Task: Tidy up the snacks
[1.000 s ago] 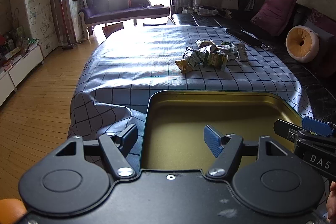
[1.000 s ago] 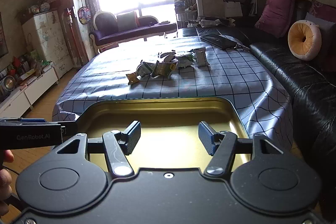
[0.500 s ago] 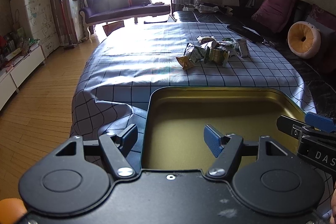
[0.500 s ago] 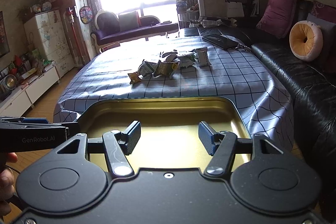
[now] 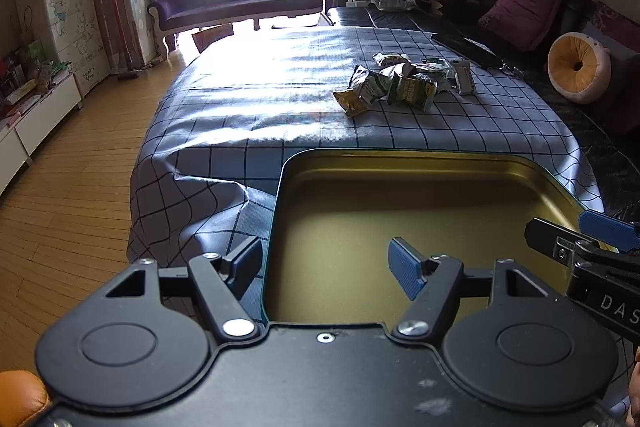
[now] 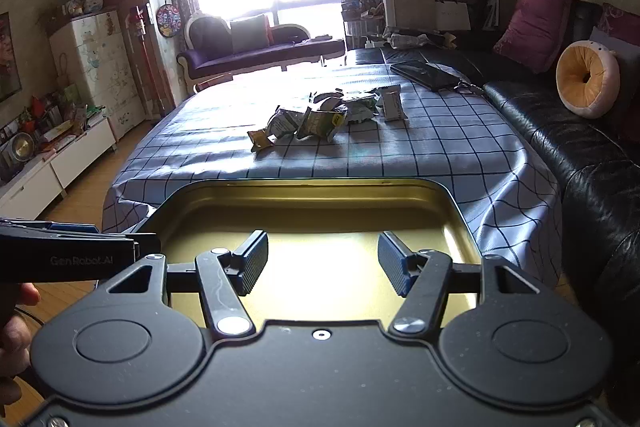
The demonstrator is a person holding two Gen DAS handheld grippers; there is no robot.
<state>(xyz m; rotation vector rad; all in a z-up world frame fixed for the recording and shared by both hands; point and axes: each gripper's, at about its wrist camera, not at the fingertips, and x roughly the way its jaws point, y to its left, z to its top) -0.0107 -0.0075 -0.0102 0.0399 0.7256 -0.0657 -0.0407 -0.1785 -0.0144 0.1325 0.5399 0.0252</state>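
With both claws spread and empty, we would pinch the light, crinkly snack packets (image 5: 394, 89) by an edge

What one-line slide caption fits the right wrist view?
Open right gripper above an empty gold metal tray, crinkled snack packets heaped farther off on the blue checked tablecloth.

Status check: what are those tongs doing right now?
Both tongs open, left, right. Gold tin empty below. Snack pile untouched, farther along. Path clear.
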